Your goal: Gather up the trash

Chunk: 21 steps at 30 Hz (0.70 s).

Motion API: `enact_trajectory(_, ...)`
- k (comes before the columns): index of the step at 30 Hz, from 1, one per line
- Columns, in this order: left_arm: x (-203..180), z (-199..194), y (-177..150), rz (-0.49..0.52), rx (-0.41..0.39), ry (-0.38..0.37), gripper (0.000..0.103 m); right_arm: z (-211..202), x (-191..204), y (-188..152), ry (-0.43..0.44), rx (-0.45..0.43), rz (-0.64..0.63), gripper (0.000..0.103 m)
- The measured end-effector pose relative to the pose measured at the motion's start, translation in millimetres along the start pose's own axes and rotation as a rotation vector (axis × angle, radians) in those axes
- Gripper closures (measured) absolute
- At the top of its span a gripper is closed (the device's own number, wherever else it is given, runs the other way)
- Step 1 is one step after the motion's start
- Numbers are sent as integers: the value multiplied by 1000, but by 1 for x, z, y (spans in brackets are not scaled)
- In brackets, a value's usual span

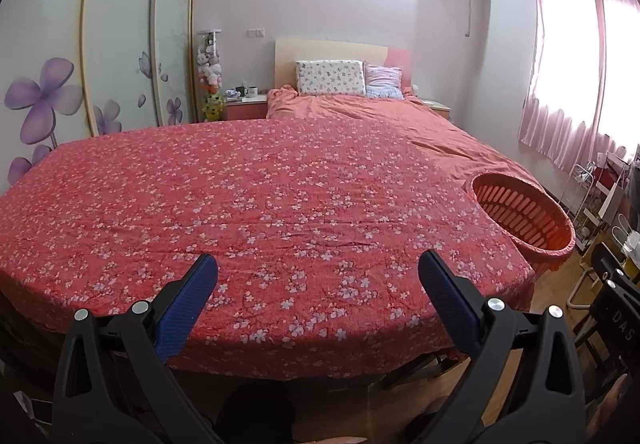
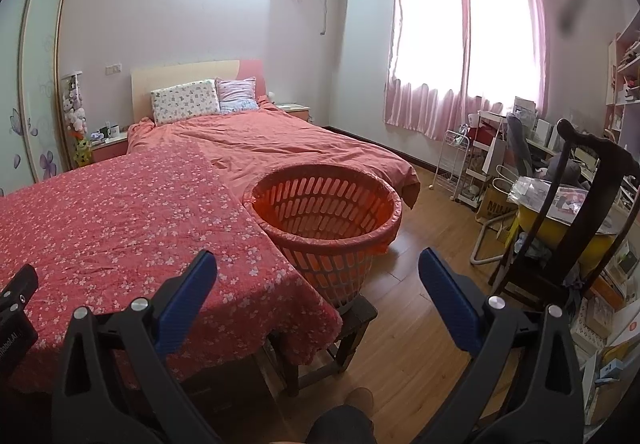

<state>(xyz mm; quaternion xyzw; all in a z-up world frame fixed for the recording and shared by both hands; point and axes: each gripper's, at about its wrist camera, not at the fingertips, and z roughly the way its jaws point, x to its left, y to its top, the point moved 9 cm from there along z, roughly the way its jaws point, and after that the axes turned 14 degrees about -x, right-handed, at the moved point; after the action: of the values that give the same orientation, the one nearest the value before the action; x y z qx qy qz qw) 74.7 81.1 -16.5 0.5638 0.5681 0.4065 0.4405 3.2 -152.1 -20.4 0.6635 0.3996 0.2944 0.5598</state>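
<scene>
Both grippers, left (image 1: 318, 284) and right (image 2: 318, 284), held level above the near end of the flowered cloth (image 1: 256, 203), fingers spread wide and empty, seemingly poised to start. No trash visible anywhere on it. Orange basket (image 2: 326, 219), perched on a stool (image 2: 354, 318), just right of the cloth's corner, ahead of the right fingers.

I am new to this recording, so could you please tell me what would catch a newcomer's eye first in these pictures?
The red flowered cloth fills the foreground, spread over a table in front of the bed. An orange basket stands on a dark stool at the cloth's right edge, with no trash visible inside it. Both tongs, left and right, are open and hold nothing.
</scene>
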Motion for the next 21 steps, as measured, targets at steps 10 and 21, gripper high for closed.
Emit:
enact_trajectory(10, 0, -1, 0, 2, 2, -2, 4, 0, 1, 0, 0, 1, 0, 4)
enact_trajectory(21, -1, -1, 0, 3, 5, -3, 4, 0, 1, 0, -1, 2, 1, 4)
